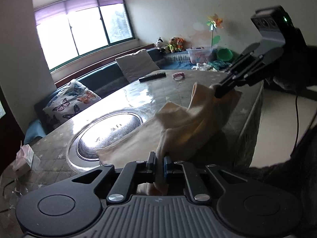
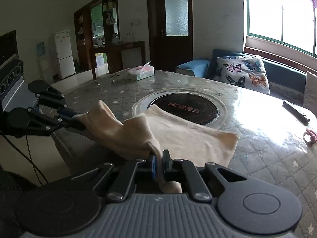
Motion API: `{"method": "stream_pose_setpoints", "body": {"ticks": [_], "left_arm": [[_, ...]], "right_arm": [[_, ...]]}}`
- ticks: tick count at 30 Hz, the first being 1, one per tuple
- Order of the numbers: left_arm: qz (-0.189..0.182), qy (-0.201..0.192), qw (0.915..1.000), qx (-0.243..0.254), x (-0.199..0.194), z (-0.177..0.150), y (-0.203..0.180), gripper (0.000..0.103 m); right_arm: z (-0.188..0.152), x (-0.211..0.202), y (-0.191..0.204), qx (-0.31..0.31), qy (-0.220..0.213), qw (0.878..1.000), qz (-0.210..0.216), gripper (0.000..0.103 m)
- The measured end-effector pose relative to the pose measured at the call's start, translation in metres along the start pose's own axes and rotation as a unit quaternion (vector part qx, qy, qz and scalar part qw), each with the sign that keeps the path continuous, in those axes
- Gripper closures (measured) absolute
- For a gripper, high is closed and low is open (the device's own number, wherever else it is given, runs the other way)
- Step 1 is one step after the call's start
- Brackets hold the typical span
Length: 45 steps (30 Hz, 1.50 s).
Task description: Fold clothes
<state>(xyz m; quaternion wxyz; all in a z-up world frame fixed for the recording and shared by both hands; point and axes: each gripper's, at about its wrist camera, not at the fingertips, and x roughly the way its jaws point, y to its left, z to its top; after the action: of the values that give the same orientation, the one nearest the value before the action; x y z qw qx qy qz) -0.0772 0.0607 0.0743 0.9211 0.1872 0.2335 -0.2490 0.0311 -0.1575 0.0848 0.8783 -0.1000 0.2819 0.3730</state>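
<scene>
Right now I am pinching the near edge of the cream cloth (image 2: pixel 184 136) in both my left gripper (image 1: pixel 159 159) and right gripper (image 2: pixel 158 158), its far half lying on the table (image 2: pixel 267 158), soft, light, sagging between grips

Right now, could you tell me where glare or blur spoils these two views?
Left wrist view: the window is blown out, and glare whitens the table near the round plate. Right wrist view: window glare washes the table's right side; the cloth stays sharp.
</scene>
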Motion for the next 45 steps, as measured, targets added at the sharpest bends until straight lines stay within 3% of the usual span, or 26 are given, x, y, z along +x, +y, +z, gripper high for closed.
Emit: {"method": "stream_pose_setpoints", "body": {"ticks": [6,14,20,23,25,27,32,37,39,45], "left_arm": [[0.013,-0.005,0.9993,-0.035,0.023,0.011,0.020,0.096],[0.049,0.004,0.9971,-0.059,0.092,0.037,0.075,0.097],[0.060,0.063,0.9921,-0.090,0.175,0.033,0.102,0.097],[0.066,0.096,0.9871,-0.109,0.200,0.021,0.109,0.090],[0.069,0.099,0.9851,-0.123,0.203,0.015,0.113,0.083],[0.076,0.096,0.9843,-0.127,0.198,0.015,0.115,0.079],[0.095,0.074,0.9816,-0.148,0.177,0.024,0.127,0.075],[0.028,0.046,0.9874,-0.149,0.172,0.048,0.108,0.081],[0.004,0.056,0.9889,-0.138,0.182,0.053,0.096,0.084],[-0.015,0.091,0.9851,-0.146,0.218,0.058,0.092,0.084]], "right_arm": [[0.015,0.020,-0.013,0.006,-0.004,1.000,-0.006,0.099],[0.051,0.065,-0.050,0.013,-0.014,0.999,-0.037,0.099],[0.064,0.135,-0.096,0.054,0.018,0.996,-0.066,0.099],[0.054,0.171,-0.110,0.083,0.044,0.993,-0.076,0.098],[0.044,0.187,-0.115,0.096,0.055,0.990,-0.086,0.091],[0.038,0.194,-0.120,0.104,0.061,0.989,-0.088,0.091],[0.042,0.172,-0.123,0.110,0.036,0.988,-0.098,0.086],[0.054,0.164,-0.108,0.098,0.026,0.993,-0.066,0.087],[0.057,0.177,-0.098,0.084,0.039,0.994,-0.049,0.087],[0.064,0.213,-0.088,0.062,0.070,0.994,-0.048,0.087]]}}
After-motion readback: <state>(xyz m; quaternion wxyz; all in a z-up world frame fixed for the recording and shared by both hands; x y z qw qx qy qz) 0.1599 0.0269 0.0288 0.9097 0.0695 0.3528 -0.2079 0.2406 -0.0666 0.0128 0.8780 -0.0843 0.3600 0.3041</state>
